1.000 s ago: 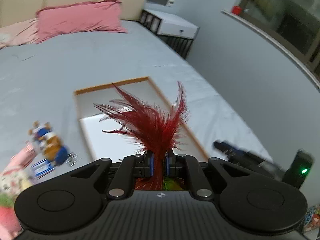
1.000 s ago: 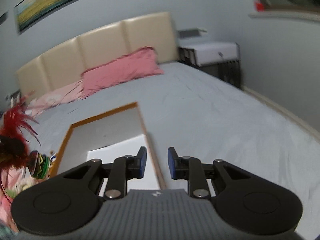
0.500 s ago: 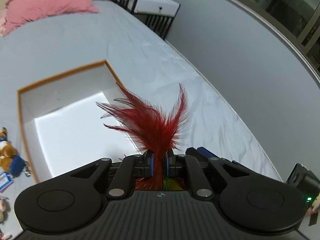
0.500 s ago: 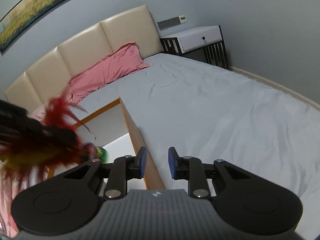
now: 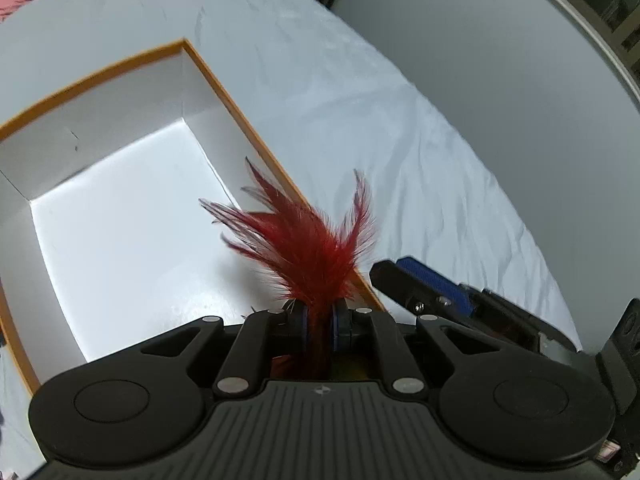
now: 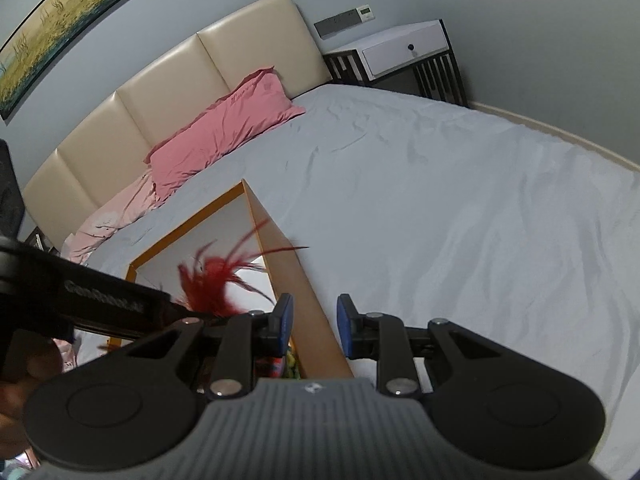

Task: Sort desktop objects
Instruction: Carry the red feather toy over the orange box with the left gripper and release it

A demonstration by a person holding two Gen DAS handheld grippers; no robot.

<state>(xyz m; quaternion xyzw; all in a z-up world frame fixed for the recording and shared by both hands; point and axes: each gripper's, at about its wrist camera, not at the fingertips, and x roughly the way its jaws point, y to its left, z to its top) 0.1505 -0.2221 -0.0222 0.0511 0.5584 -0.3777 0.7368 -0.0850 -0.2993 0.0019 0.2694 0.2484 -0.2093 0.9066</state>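
Note:
My left gripper (image 5: 318, 316) is shut on a red feather toy (image 5: 308, 248), whose plumes stick up past the pads. It hangs over the near right part of an open white box with an orange rim (image 5: 224, 92) that lies on the bed. The box floor (image 5: 120, 256) is bare. My right gripper (image 6: 314, 324) is open and empty, just right of the box's orange side wall (image 6: 296, 288). The feather toy (image 6: 218, 284) and the left gripper body (image 6: 100, 300) show to its left. The right gripper's finger (image 5: 432, 284) shows in the left wrist view.
The box lies on a grey bed sheet (image 6: 460, 216). A pink pillow (image 6: 228, 128) and beige headboard (image 6: 168, 92) are at the far end. A white nightstand (image 6: 404, 52) stands beyond the bed's right corner. A grey wall (image 5: 500, 60) runs along the bed's right side.
My left gripper has carried the feather toy rightward and down over the box; the plush toys at left have left its view. My right gripper has stayed open beside the box wall.

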